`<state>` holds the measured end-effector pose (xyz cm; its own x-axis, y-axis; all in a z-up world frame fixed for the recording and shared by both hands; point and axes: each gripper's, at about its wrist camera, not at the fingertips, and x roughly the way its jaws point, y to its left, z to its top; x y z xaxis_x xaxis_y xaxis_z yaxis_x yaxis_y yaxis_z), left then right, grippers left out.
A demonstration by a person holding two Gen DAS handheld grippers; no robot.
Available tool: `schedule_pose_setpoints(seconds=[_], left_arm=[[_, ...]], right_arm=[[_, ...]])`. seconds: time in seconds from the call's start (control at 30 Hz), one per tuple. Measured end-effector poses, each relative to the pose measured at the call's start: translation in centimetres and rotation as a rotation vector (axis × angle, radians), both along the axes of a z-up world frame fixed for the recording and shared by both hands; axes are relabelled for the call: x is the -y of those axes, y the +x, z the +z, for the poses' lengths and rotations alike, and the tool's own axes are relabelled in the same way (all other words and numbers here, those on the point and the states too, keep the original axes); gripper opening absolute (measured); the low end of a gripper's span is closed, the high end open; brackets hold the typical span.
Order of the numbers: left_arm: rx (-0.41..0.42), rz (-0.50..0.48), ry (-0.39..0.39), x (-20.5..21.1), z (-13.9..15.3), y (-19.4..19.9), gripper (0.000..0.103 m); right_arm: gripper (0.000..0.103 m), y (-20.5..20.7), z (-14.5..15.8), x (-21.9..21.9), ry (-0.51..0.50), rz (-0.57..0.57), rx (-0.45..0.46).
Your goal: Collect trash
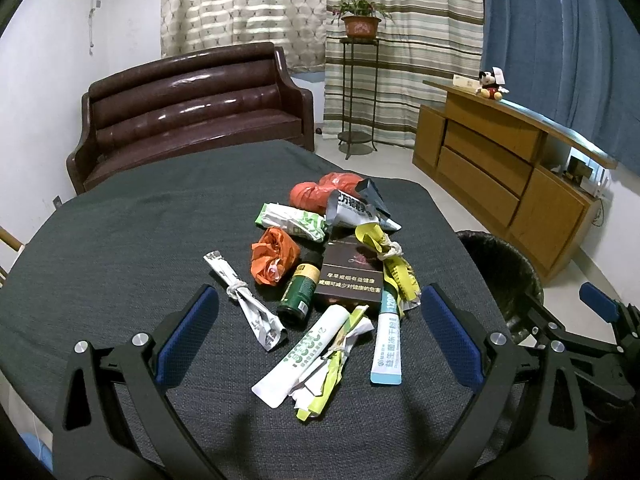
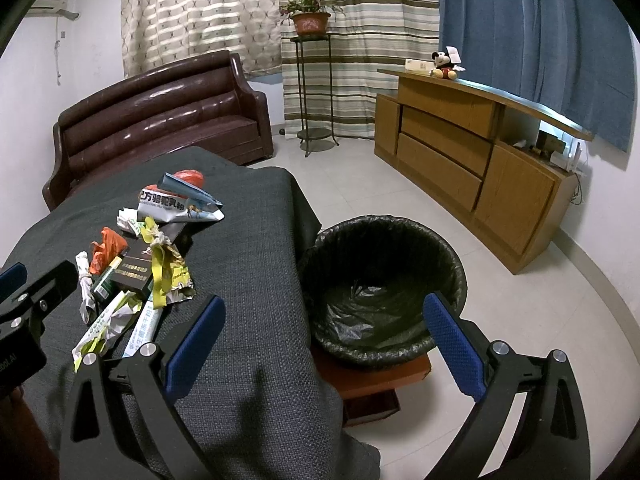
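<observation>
Both the left tool [image 1: 320,320] and right tool [image 2: 324,332] gape wide, empty (2 free): take the near sachet [image 1: 385,344] first, bin [image 2: 384,292] right.

Indoor light even, moderately bright. Glare streaks on sofa [image 1: 192,96] leather. Soft shadows on tablecloth [image 2: 256,272]. Heavy fisheye bending, dark vignette at corners. Focus sharp overall.

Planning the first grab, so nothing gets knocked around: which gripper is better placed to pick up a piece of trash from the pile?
Left. The left gripper is open and faces the trash pile directly. The right gripper is also open but points at the table edge and the bin, with the pile off to its left.
</observation>
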<state>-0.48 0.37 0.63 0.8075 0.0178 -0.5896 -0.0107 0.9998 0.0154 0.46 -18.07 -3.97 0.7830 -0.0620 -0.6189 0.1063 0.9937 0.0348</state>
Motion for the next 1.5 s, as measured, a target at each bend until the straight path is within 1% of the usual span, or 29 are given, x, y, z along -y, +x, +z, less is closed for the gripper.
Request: schedule_pose_setpoints(seconds=[0.03, 0.07, 0.27, 0.37, 0.43, 0.57, 0.63, 0.83, 0.9, 1.0, 1.07, 1.13, 1.3, 1.43, 1.5], left_arm=[[-0.003, 0.0, 0.0, -0.1, 0.0, -0.1, 0.098], [-0.006, 0.001, 0.0, -0.2, -1.1, 0.3, 0.098], [-0.034, 0.013, 0.009, -1.4, -2.2, 0.2, 0.098], [-0.059, 0.029, 0.006, -2.6, -2.8, 0.1, 0.096], [-0.08, 0.03, -0.005, -3.5, -3.3, 0.0, 0.087], [-0.116, 0.054, -0.017, -5.1, -3.8, 0.2, 0.083], [-0.125, 0.059, -0.009, -5.4, -4.0, 0.3, 0.077], [-0.139, 0.065, -0.007, -5.8, -3.9, 1.3, 0.077], [-0.136, 0.076, 0.009, -5.6, -3.8, 1.9, 0.077], [-0.174, 0.117, 0.037, -6.0, -4.4, 3.1, 0.077], [-0.204, 0.145, 0.042, -6.6, -4.7, 3.7, 0.077], [-0.217, 0.158, 0.043, -7.0, -4.8, 3.9, 0.077], [-0.233, 0.153, 0.045, -7.0, -5.0, 4.7, 0.077], [-0.268, 0.136, 0.064, -7.4, -5.6, 5.5, 0.077], [-0.277, 0.132, 0.061, -8.0, -5.6, 5.2, 0.077]], right_arm=[[0.096, 0.0, 0.0, 0.0, 0.0, 0.0, -0.001], [0.096, -0.1, -0.2, 0.0, -0.001, 0.001, -0.003], [0.096, 0.1, -0.4, -0.6, -0.002, 0.007, -0.01], [0.096, 0.6, -0.2, -0.9, -0.004, 0.012, -0.017], [0.096, 0.4, -0.3, -1.1, -0.004, 0.018, -0.021], [0.096, 0.2, -0.5, -1.4, -0.005, 0.033, -0.03], [0.096, 0.1, -0.5, -1.5, -0.008, 0.037, -0.035], [0.096, 0.0, -0.2, -1.4, -0.022, 0.047, -0.035], [0.096, -0.1, -0.2, -1.5, -0.028, 0.048, -0.035], [0.096, -0.2, -0.2, -1.6, -0.025, 0.047, -0.032], [0.096, -0.1, -0.2, -1.6, -0.024, 0.049, -0.032], [0.096, -0.1, -0.2, -1.7, -0.019, 0.052, -0.034], [0.096, 0.6, -0.5, -2.1, -0.014, 0.066, -0.055], [0.096, 0.8, -0.5, -2.3, -0.013, 0.077, -0.063], [0.096, 0.9, -0.6, -2.2, -0.01, 0.077, -0.067]])
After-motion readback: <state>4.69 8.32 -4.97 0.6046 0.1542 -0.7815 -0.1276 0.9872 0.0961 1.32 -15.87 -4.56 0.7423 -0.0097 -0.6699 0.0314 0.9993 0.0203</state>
